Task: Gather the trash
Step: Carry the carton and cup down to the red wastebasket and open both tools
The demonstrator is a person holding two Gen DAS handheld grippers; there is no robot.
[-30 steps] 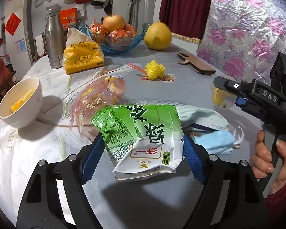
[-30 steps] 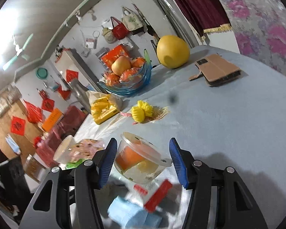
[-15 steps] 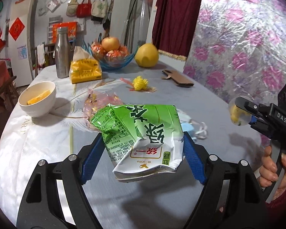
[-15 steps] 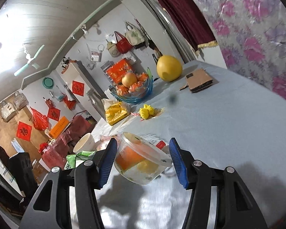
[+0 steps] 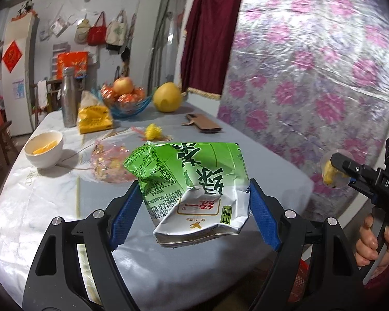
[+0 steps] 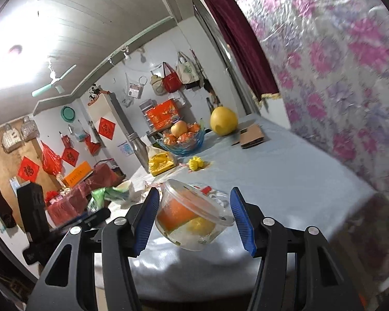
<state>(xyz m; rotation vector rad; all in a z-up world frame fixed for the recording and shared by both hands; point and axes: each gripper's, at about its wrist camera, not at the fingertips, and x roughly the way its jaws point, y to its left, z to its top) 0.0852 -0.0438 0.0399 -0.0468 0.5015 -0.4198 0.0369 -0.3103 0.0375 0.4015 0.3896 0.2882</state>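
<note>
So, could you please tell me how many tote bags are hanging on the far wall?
3: a beige one on the left, a red one in the middle, and a white one with green print on the right. More may hang out of view.

desk (image 5: 210, 264) pale cloth | far edge: steel flask (image 5: 69, 97), blue glass fruit bowl (image 5: 128, 103), pomelo (image 5: 167, 97) | left edge: white bowl (image 5: 44, 149) | mid-far: yellow bag (image 5: 94, 121), brown wallet (image 5: 203, 127)

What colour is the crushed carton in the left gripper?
The crushed carton is green and white, clearest in the left wrist view.
</note>
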